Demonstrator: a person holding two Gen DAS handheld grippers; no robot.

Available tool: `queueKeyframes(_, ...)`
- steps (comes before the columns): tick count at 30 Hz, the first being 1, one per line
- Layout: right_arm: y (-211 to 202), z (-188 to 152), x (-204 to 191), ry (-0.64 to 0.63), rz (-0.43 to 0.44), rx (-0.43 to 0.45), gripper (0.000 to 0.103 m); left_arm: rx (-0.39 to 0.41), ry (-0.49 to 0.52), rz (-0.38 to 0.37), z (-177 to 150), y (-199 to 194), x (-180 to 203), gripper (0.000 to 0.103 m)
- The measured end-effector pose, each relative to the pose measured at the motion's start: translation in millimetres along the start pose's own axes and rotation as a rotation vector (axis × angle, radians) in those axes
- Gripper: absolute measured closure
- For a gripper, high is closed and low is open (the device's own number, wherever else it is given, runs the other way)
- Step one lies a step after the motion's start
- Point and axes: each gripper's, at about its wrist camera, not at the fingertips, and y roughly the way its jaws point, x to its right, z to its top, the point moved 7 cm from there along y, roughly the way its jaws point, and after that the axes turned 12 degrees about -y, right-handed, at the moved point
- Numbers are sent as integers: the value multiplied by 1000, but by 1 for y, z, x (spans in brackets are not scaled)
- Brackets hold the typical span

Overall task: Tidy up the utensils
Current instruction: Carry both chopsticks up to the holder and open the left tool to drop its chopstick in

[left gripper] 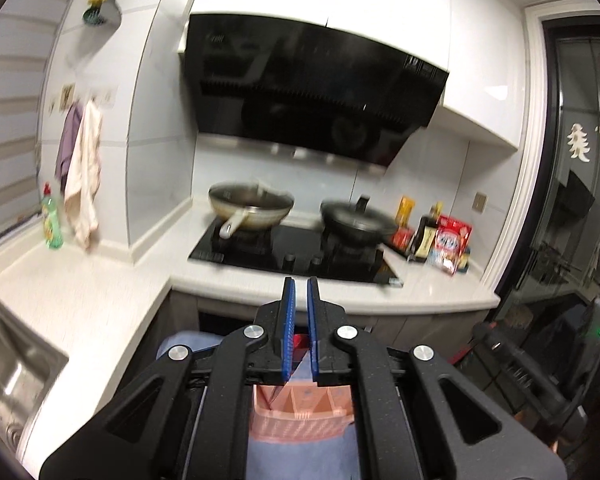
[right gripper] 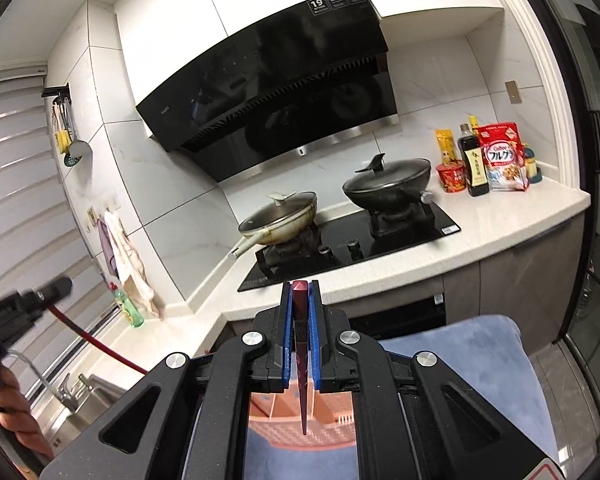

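The right gripper pinches a dark red chopstick at lower centre, tip hanging over the pink utensil basket below. The left gripper is pressed together, apparently empty. Lower the tip steadily into one compartment before releasing.

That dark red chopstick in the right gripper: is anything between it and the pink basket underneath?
Nothing visible. The chopstick is clamped in the right gripper, its thin end hanging just above the pink basket, with open air between them.
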Motion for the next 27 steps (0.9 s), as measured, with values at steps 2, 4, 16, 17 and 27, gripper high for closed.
queueKeyframes(2, 13, 5, -2, -5, -3, -1, 96, 21, 7, -16, 9, 7, 7, 101)
queueKeyframes(4, 25, 8, -3, -6, -6, -3, 96, 40, 14, -18, 17, 17, 12, 103)
queueKeyframes(16, 48, -1, -5, -13, 12, -24, 95, -1, 20, -14, 8, 43, 8, 103)
queueKeyframes(17, 47, -2, -4, -11, 17, -26, 95, -21, 24, -12, -1, 43, 4, 103)
queueKeyframes(27, 28, -17, -5, -18, 35, -57, 96, -235, 81, 67, -104, 54, -32, 101)
